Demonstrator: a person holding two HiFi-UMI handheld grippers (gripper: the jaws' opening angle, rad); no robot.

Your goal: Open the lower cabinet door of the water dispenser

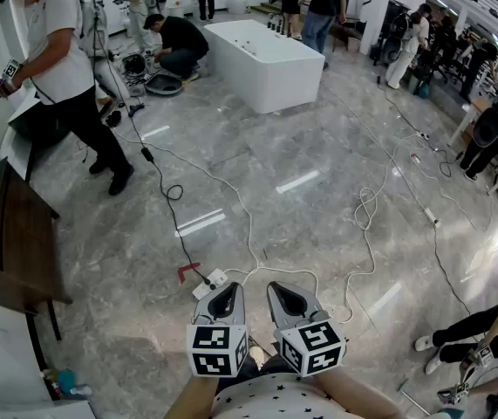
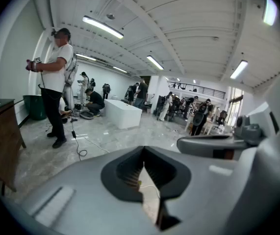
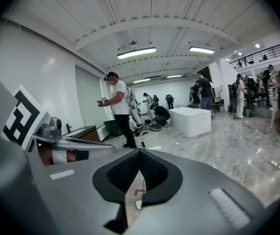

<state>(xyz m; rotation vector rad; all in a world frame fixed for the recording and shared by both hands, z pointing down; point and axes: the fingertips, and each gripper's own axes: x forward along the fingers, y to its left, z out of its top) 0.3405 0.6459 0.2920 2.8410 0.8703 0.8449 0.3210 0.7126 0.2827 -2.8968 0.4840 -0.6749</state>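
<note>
No water dispenser or cabinet door shows in any view. In the head view both grippers are held side by side low over the marble floor, just in front of my body. My left gripper (image 1: 225, 290) has its jaws together with nothing between them; its own view shows the tips (image 2: 142, 153) meeting over bare floor. My right gripper (image 1: 285, 290) is shut and empty too, its tips (image 3: 140, 153) closed over the floor. Each gripper view shows the other gripper alongside: the right gripper (image 2: 218, 143) and the left gripper (image 3: 66, 143).
A dark wooden table (image 1: 13, 234) stands at the left. A person (image 1: 65, 68) with grippers stands beyond it. Cables (image 1: 231, 199) and a white power strip (image 1: 210, 284) lie on the floor ahead. A white block (image 1: 266, 59) stands far back, with several people around the room's edges.
</note>
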